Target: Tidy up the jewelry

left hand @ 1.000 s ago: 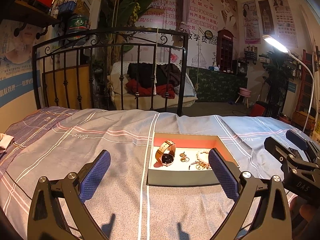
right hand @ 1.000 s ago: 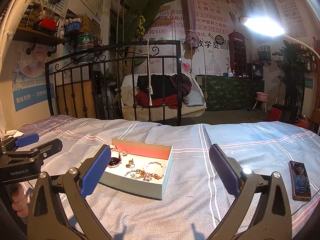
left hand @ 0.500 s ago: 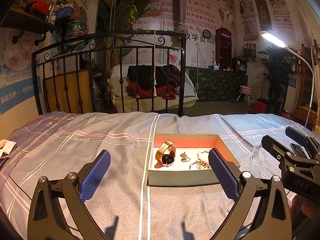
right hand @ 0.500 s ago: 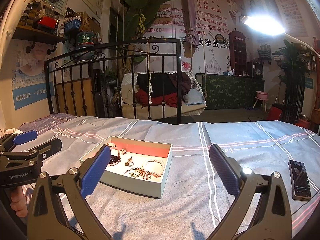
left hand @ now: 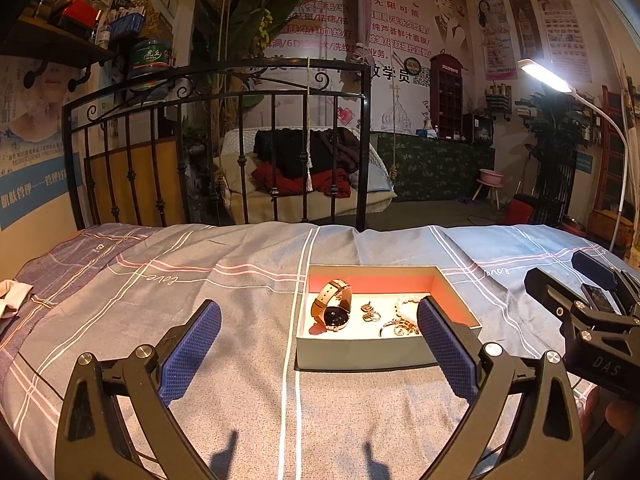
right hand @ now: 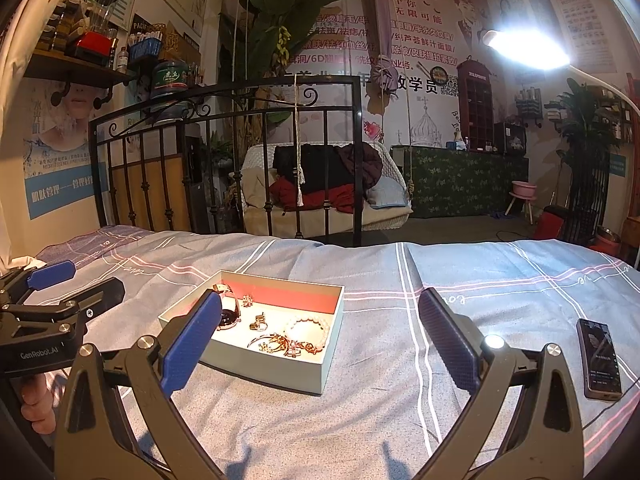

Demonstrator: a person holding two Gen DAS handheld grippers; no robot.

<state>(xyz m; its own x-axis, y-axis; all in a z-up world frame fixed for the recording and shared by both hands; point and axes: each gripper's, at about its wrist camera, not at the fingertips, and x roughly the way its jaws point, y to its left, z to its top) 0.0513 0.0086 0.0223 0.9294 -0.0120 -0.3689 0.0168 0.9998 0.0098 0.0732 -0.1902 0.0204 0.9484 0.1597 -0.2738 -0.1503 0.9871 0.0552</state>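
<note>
An open pale box [left hand: 360, 354] with a red inner wall lies on the bed; it also shows in the right wrist view [right hand: 280, 376]. Inside lie a tan-strap watch [left hand: 332, 312], small earrings [left hand: 370, 312], a pearl bracelet [right hand: 308, 324] and tangled gold pieces [right hand: 284, 344]. My left gripper [left hand: 318, 350] is open and empty, held just short of the box's near wall. My right gripper [right hand: 320, 346] is open and empty, right of the left one and near the box's right corner. Each gripper shows in the other's view: the right [left hand: 580, 304], the left [right hand: 60, 300].
The bed has a grey-blue striped sheet [left hand: 160, 300]. A phone [right hand: 600, 358] lies on the sheet at the right. A black iron bed frame [left hand: 224, 152] stands at the far edge. A lit lamp [right hand: 524, 48] shines from the upper right. A pale cloth [left hand: 10, 300] lies at the left edge.
Both grippers have risen and tilted slightly, so the box sits a little lower in view. The box and jewelry have not moved. Both grippers stay open.
</note>
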